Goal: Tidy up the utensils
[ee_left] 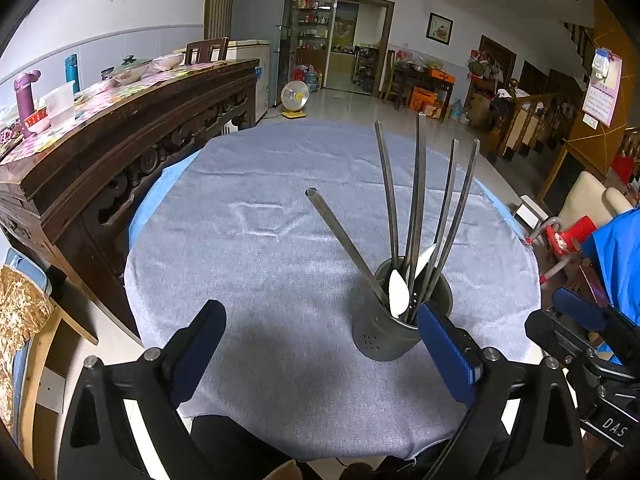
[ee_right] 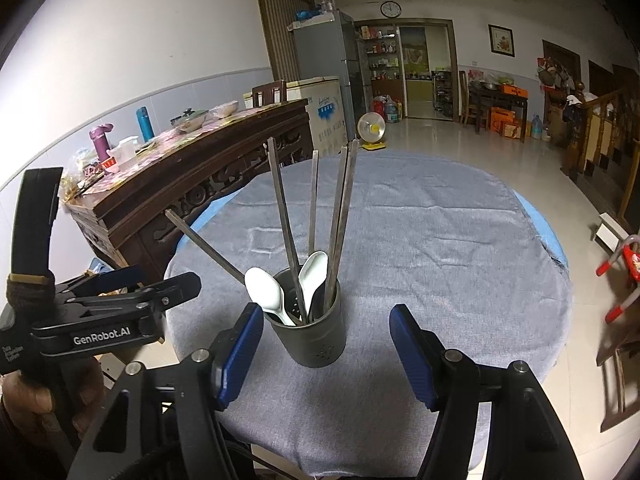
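A grey perforated metal utensil holder [ee_left: 376,340] [ee_right: 320,344] stands on the round table's grey cloth [ee_left: 260,248] [ee_right: 440,248]. Several long metal chopsticks [ee_left: 416,200] [ee_right: 285,220] stick up from it, and one [ee_left: 344,236] [ee_right: 204,240] leans far out to the left. Two white spoons [ee_left: 398,292] [ee_right: 266,292] rest bowl-up in it. My left gripper [ee_left: 320,340] is open and empty, its right finger [ee_left: 444,348] close beside the holder. My right gripper [ee_right: 328,344] is open, and the holder stands just beyond the gap, clear of both pads.
A carved dark wooden sideboard [ee_left: 120,140] [ee_right: 192,176] with bottles and bowls runs along the table's left. A red chair [ee_left: 568,236] [ee_right: 624,276] stands right of the table. A hand [ee_right: 36,400] holds the left gripper's body [ee_right: 100,320]. Tiled floor lies beyond.
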